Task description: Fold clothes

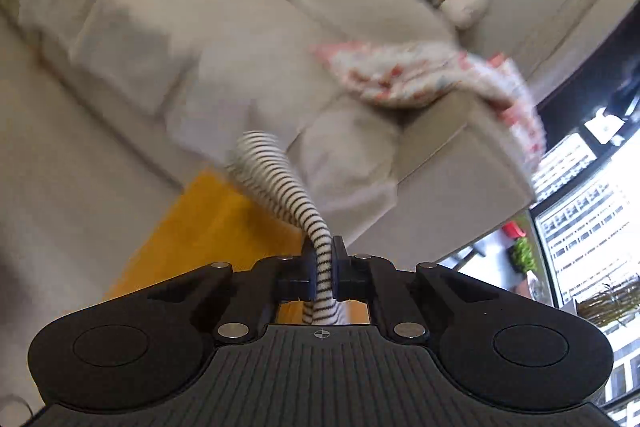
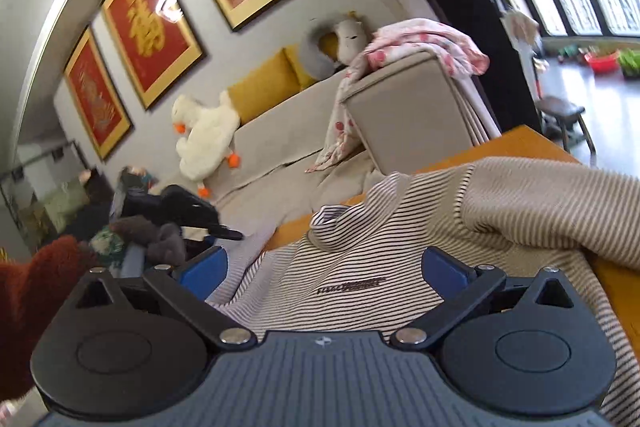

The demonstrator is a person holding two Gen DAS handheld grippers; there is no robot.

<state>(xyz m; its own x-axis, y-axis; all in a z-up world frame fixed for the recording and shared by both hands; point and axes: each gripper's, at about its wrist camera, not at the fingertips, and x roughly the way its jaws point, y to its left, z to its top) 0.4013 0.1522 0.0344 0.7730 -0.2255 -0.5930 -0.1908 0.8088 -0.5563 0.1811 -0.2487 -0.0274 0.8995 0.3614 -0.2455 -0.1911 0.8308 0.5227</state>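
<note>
A black-and-white striped garment [image 2: 360,267] lies spread on a yellow table [image 2: 516,141], its turtleneck collar pointing away and a beige ribbed part [image 2: 540,199] folded over its right side. My right gripper [image 2: 324,267] hovers open just above its chest, blue pads wide apart with nothing pinched. In the left wrist view my left gripper [image 1: 323,259] is shut on a bunched strip of the striped garment [image 1: 280,187], which rises from the jaws toward the sofa above the yellow table [image 1: 208,227]. That view is motion-blurred.
A beige sofa [image 2: 400,99] stands behind the table with a pink floral blanket [image 2: 432,43] over its arm, a white plush duck [image 2: 204,135], yellow cushions and a grey neck pillow. Framed red pictures hang on the wall. Windows and a stool [image 2: 564,115] are at right.
</note>
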